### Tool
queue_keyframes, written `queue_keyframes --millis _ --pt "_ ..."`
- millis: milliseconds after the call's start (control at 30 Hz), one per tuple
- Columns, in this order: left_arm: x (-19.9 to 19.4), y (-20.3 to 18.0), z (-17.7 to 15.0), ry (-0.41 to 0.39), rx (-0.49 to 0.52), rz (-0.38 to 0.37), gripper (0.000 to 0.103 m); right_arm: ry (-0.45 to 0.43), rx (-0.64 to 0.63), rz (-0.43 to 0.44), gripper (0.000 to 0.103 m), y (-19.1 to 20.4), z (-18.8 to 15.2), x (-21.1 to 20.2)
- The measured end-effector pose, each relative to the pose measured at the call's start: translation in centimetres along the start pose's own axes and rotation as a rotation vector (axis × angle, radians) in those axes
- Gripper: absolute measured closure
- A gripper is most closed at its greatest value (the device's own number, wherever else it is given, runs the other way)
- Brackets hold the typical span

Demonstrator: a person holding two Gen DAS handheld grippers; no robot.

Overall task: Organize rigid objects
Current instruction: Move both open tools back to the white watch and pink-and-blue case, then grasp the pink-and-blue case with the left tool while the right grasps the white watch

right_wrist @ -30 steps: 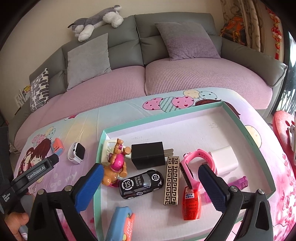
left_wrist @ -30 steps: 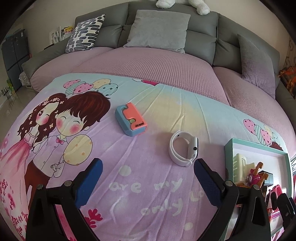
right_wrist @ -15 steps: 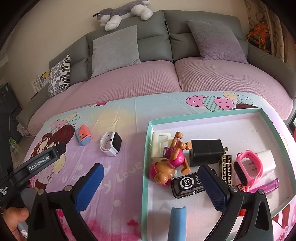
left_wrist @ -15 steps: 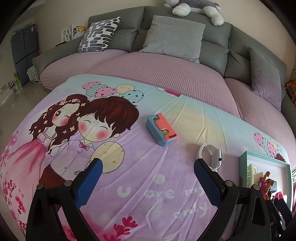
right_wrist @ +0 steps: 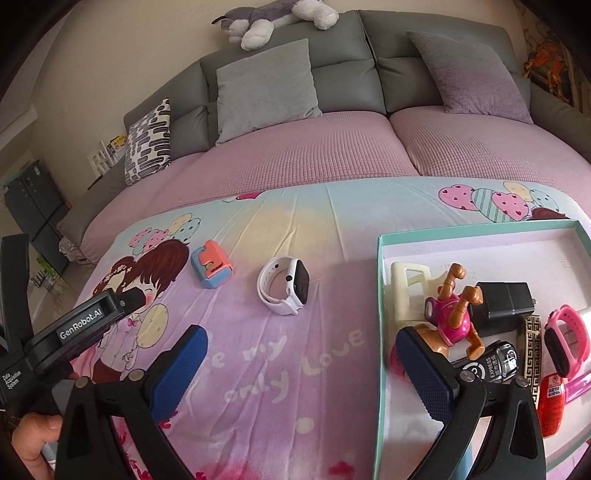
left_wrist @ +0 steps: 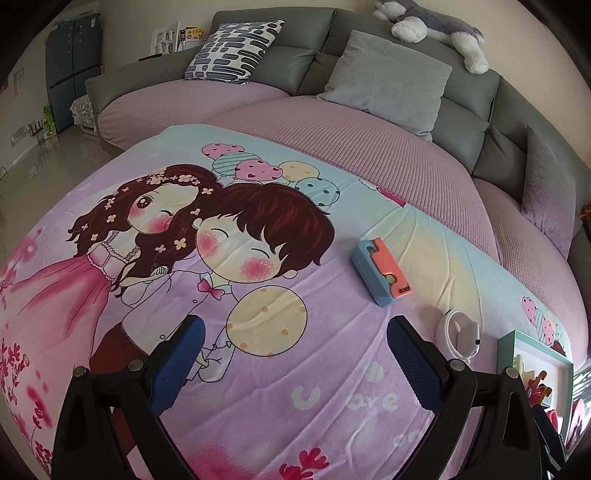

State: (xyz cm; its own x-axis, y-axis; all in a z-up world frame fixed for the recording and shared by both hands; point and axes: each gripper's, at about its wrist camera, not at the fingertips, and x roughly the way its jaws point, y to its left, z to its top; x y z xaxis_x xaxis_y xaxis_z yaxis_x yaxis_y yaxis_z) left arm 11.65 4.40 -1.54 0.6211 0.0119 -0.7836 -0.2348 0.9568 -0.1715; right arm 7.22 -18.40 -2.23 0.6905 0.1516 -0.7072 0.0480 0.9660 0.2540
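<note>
Left tongs (left_wrist: 295, 354): blue-padded, spread wide, holding nothing, above the cartoon-printed pink cloth (left_wrist: 258, 406) covering the tabletop; right tongs (right_wrist: 301, 363): likewise wide apart and empty, one pad over the cloth, the other over the tray's near left corner.

White plastic smartwatch with dark screen (right_wrist: 283, 290): lying on its side on the cloth, between the case and the tray, touching neither; blue-and-coral rectangular plastic case (right_wrist: 211, 268): on the cloth, left of the watch, apart from it.

Shallow white tray with mint-green rim (right_wrist: 379, 332): on the cloth at right; contents, crowded together: cream plastic hair claw (right_wrist: 400, 291), pink-and-brown toy dog figure (right_wrist: 452, 317), black square charger plug (right_wrist: 504, 304), black toy car (right_wrist: 495, 363), pink smartwatch (right_wrist: 567, 341), black-and-gold patterned bar (right_wrist: 533, 354), red lighter (right_wrist: 550, 402).

Grey plush dog (right_wrist: 273, 18): atop the grey sofa back.
</note>
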Motion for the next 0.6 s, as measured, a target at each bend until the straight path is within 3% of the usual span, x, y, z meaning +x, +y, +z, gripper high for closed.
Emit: queue_keyframes --millis 433,600 --pt "4.4 -2.0 2.3 0.085 -0.013 -0.084 0.004 0.063 -0.093 -0.03 0.001 2.2 2.0 5.5" --pt "6.0 -3.7 3.0 0.081 0.039 -0.087 0.004 0.088 -0.128 -0.06 0.005 2.2 2.7 7.7"
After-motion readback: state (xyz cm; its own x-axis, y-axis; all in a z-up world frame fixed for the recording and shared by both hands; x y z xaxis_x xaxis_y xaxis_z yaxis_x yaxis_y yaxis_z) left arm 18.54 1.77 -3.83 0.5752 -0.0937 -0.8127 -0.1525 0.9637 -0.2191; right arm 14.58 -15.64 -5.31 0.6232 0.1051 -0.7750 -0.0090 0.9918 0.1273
